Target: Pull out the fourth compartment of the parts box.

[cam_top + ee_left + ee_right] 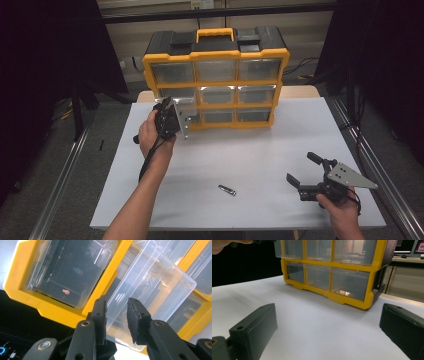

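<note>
High view has the left gripper (175, 114) up at the yellow organiser (216, 80), on the middle-row left drawer (176, 95), which juts out from the frame. In the left gripper view the jaws sit narrowly parted around the clear drawer's (150, 285) front edge, though whether the pads actually press it, I cannot tell. The right gripper (306, 172) rests near the table's (250, 150) front right, jaws wide apart, holding nothing. A small nail clipper (227, 190) lies near the front edge. Risk now: a thin, slick lip could slip free, or a hard pull could drag the whole cabinet forward or yank the drawer clean out.
</note>
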The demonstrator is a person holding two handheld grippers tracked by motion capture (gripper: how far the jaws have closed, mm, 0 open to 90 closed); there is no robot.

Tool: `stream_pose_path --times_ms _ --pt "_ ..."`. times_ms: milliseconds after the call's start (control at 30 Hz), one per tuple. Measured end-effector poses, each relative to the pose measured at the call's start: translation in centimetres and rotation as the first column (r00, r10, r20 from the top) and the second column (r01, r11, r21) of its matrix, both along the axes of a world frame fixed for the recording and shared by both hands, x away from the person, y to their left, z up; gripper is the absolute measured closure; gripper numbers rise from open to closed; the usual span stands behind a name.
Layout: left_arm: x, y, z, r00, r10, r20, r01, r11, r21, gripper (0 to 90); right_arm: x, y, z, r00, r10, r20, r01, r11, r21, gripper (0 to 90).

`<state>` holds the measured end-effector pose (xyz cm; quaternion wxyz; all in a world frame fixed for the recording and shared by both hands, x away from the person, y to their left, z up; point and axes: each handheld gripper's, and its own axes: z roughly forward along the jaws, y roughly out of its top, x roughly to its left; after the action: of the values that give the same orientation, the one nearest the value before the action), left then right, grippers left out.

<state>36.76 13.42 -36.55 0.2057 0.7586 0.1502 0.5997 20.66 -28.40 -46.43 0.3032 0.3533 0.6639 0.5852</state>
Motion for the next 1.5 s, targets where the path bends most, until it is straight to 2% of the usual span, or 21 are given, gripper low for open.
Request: stream_pose_path --times_ms 133,200,267,333,467,500,533,633,700,800,867,967,1100,1500 --pt "-0.2 0.1 -0.1 0.9999 0.003 -0.012 -0.003 0.9998 -0.017 69.0 0.1 0.0 0.0 1.0000 0.002 0.002 -0.002 1.000 -0.005 0.9" --pt "-0.3 0.1 0.0 1.0000 -0.006 0.002 0.006 1.0000 -0.007 68.9 0.1 0.0 0.0 1.0000 -0.001 0.004 0.001 1.000 -0.004 0.9" --pt "-0.3 0.1 0.0 1.0000 -0.008 0.003 0.008 0.9999 -0.015 68.8 0.1 0.1 0.0 1.0000 0.002 0.003 -0.002 1.000 -0.007 0.9" --pt "-0.5 0.1 0.0 0.9999 0.003 -0.013 -0.004 0.9998 -0.022 68.8 0.2 0.1 0.0 0.9999 0.008 0.008 -0.008 1.000 -0.011 1.0" --pt "-0.7 0.0 0.0 0.9999 0.005 -0.010 -0.005 0.9998 -0.022 68.8 0.2 0.1 0.0 0.9999 0.010 0.006 -0.010 1.000 -0.010 1.0" --pt "-0.7 0.0 0.0 1.0000 -0.004 0.005 0.004 0.9999 -0.016 68.8 0.2 0.1 0.0 0.9999 0.011 0.008 -0.011 1.000 -0.010 1.0" --pt "-0.8 0.1 0.0 0.9999 0.004 -0.011 -0.004 0.9998 -0.018 68.7 0.2 0.1 0.0 0.9999 0.011 0.006 -0.011 1.000 -0.008 0.9" --pt "-0.9 0.1 0.1 0.9999 0.003 -0.015 -0.004 0.9998 -0.022 68.4 0.3 0.1 0.0 0.9999 0.013 0.008 -0.013 1.000 -0.010 0.9" --pt "-0.9 0.1 0.2 1.0000 -0.006 -0.003 0.006 0.9999 -0.012 68.3 0.3 0.2 -0.1 0.9999 0.015 0.007 -0.015 1.000 -0.012 0.9" --pt "-0.9 0.1 0.1 0.9999 -0.011 -0.001 0.011 0.9997 -0.021 68.3 0.2 0.2 -0.1 0.9999 0.014 0.007 -0.014 1.000 -0.019 0.9" --pt "-1.0 0.1 0.0 1.0000 -0.004 -0.007 0.004 0.9995 -0.031 68.3 0.2 0.2 0.0 0.9999 0.013 0.007 -0.013 1.000 -0.018 1.0" --pt "-1.1 0.2 0.1 0.9999 0.002 -0.014 -0.003 0.9997 -0.023 68.2 0.4 0.3 -0.1 0.9998 0.017 0.007 -0.017 1.000 -0.011 0.9" --pt "-1.1 0.1 0.1 0.9999 -0.010 0.003 0.010 0.9997 -0.023 68.1 0.6 0.3 -0.2 0.9998 0.018 0.009 -0.018 1.000 -0.013 0.9" --pt "-1.4 0.0 -0.2 0.9999 0.009 -0.010 -0.009 0.9994 -0.032 67.0 0.5 0.2 -0.1 0.9998 0.019 0.010 -0.019 1.000 -0.018 1.0"
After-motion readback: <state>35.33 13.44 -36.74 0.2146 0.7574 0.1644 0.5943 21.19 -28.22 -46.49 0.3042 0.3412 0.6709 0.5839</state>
